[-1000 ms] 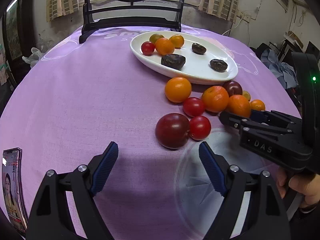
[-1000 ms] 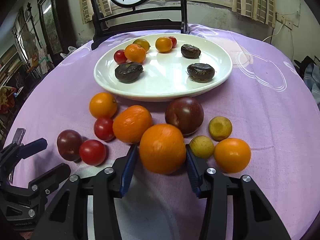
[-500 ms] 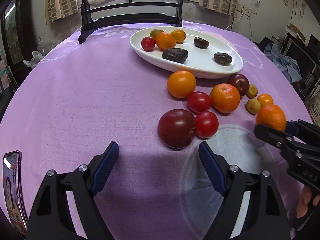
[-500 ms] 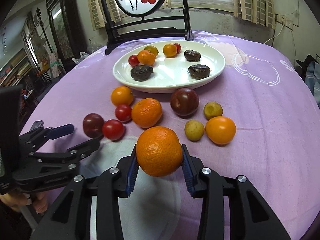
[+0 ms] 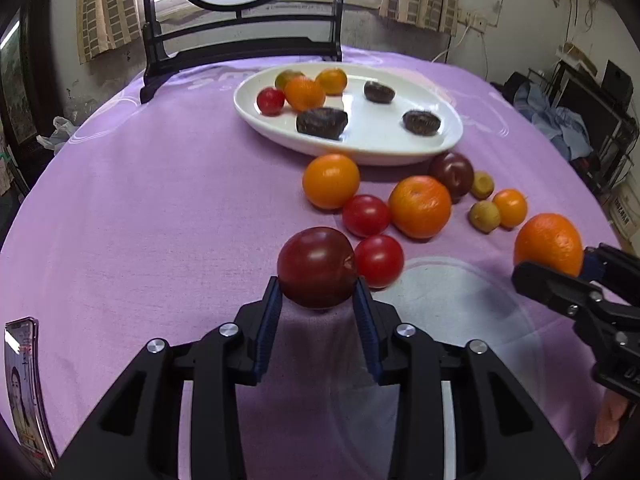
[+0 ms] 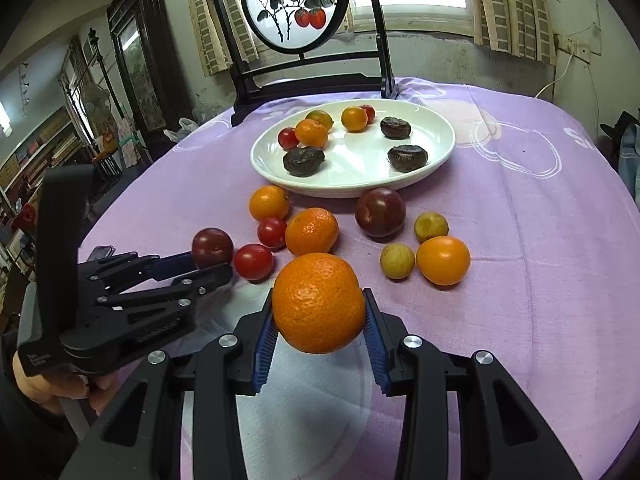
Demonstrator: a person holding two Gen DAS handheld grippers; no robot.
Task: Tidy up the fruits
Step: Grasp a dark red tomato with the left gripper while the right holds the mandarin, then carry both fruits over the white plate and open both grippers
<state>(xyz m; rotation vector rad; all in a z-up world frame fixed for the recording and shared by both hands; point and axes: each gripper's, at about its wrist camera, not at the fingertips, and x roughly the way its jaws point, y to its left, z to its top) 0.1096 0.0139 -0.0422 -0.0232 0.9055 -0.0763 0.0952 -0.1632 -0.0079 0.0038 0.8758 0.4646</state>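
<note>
My left gripper (image 5: 317, 298) is shut on a dark red plum (image 5: 316, 266) that rests on the purple cloth; it also shows in the right wrist view (image 6: 212, 246). My right gripper (image 6: 319, 312) is shut on a large orange (image 6: 319, 302) and holds it above the cloth; the orange also shows in the left wrist view (image 5: 549, 244). A white oval plate (image 5: 360, 148) at the back holds several small fruits. Loose oranges, red tomatoes, another plum (image 6: 380, 211) and small yellow fruits lie in front of the plate.
A black wooden stand with a round painted panel (image 6: 296, 4) stands behind the plate. A phone (image 5: 22, 392) lies at the cloth's left front edge. The table edge curves away on the right, with clutter beyond.
My left gripper has moved forward and shut on the dark red plum. My right gripper has lifted the orange off the cloth and drawn back from the fruit cluster.
</note>
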